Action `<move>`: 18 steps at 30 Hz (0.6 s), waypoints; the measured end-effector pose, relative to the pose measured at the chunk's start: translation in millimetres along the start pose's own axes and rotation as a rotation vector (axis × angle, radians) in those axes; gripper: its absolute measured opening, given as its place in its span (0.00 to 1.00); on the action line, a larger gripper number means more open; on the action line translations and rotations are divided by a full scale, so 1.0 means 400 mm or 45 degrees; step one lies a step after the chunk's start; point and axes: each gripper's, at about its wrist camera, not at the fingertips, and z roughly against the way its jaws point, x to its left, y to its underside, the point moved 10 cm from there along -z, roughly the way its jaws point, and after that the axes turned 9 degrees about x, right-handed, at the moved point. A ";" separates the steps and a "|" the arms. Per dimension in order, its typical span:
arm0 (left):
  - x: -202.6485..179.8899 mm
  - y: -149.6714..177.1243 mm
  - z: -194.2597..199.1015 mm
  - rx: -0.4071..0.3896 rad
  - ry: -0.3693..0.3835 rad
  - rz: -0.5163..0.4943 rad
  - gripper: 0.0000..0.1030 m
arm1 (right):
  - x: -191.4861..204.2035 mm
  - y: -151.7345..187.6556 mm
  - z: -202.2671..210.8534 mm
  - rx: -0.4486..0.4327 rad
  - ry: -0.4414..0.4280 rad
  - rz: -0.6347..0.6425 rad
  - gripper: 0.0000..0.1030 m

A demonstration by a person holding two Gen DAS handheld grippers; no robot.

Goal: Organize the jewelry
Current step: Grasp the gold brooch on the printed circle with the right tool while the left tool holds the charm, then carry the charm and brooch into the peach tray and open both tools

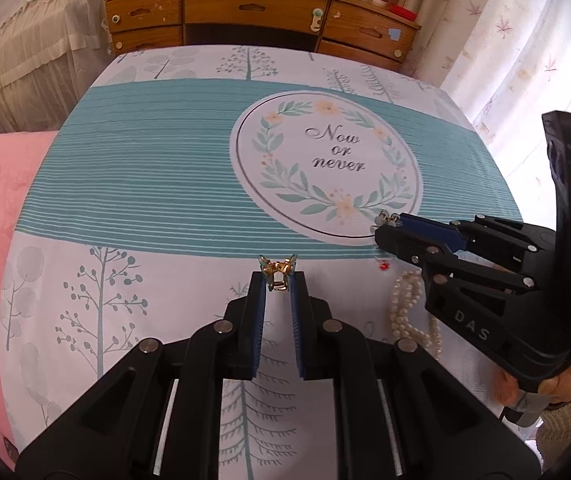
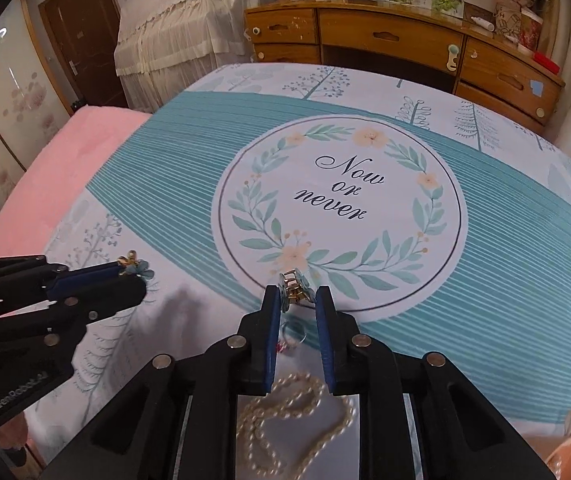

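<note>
A bedspread printed with teal stripes and pale trees carries the script words "Now or never" inside a round floral wreath emblem, legible in both wrist views. The black body of the right gripper, seen from the left wrist camera, bears the raised letters "DAS". The left gripper, seen from the right wrist camera, is marked "GenRobot.AI" in white along its housing. Labels on the dresser clutter are too small to read.
</note>
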 end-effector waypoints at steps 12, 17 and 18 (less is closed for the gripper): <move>-0.261 0.060 0.145 -0.075 0.112 -0.285 0.10 | -0.104 0.223 0.362 -0.259 -0.040 -0.220 0.17; -0.421 0.105 0.183 -0.086 0.186 -0.438 0.10 | -0.239 0.393 0.480 -0.314 0.016 -0.399 0.17; -0.451 0.116 0.184 -0.087 0.188 -0.473 0.10 | -0.271 0.437 0.500 -0.320 0.050 -0.442 0.17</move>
